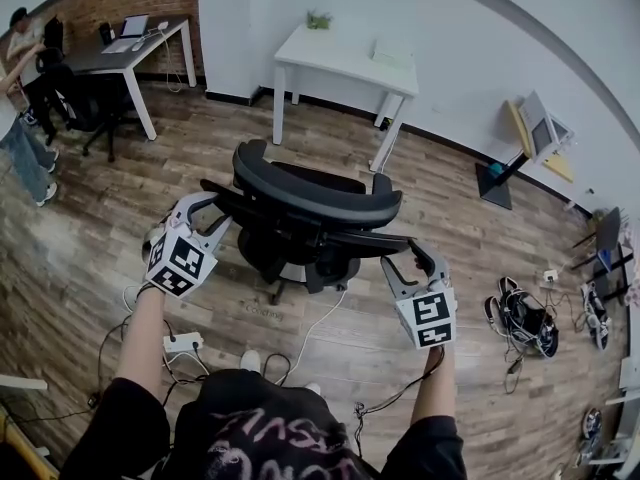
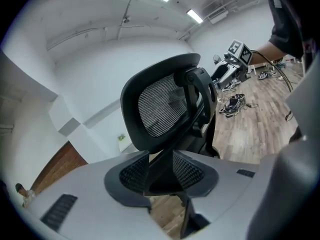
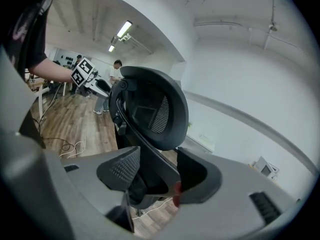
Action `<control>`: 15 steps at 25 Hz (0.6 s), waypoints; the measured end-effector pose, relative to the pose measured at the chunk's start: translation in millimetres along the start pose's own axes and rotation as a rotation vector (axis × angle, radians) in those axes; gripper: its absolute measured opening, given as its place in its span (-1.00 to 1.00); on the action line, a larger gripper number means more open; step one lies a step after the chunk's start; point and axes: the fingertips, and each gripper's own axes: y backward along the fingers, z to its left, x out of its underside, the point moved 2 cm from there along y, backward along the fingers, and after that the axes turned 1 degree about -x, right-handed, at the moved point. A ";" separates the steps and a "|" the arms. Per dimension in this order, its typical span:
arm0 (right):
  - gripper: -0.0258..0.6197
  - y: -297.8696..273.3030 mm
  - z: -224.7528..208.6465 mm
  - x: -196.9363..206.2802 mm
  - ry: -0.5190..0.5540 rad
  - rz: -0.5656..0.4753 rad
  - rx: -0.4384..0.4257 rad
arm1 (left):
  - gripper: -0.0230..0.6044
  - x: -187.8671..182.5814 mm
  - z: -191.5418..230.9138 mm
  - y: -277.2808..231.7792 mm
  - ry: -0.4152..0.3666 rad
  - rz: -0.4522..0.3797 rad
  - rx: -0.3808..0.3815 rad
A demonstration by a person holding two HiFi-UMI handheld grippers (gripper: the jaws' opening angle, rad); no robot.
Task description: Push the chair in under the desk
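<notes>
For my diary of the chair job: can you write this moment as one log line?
step: reaching for chair | left gripper: open, astride left armrest | right gripper: open, astride right armrest | chair: short of white desk

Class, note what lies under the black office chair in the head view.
A white cable runs out from under the chair; one base leg shows. The chair itself covers the rest.

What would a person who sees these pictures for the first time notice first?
A black office chair stands in the middle of the wooden floor. The left gripper and the right gripper are at its armrests, each with its jaws apart around one. Beyond the chair, a white desk stands against the wall.
</notes>
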 end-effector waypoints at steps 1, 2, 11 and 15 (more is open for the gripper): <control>-0.17 -2.8 0.1 1.1 0.015 0.011 -0.007 | -0.41 1.0 -0.3 -2.2 -0.015 0.008 0.007; -0.16 -5.5 0.0 1.9 0.030 0.021 -0.013 | -0.40 1.9 -0.4 -4.5 -0.032 0.017 0.014; -0.14 -30.3 -0.6 12.2 0.191 0.133 -0.084 | -0.26 12.8 -0.4 -29.1 -0.225 0.113 0.103; -0.14 -40.0 -1.4 18.7 0.256 0.190 -0.120 | -0.22 17.9 -0.1 -38.7 -0.308 0.155 0.142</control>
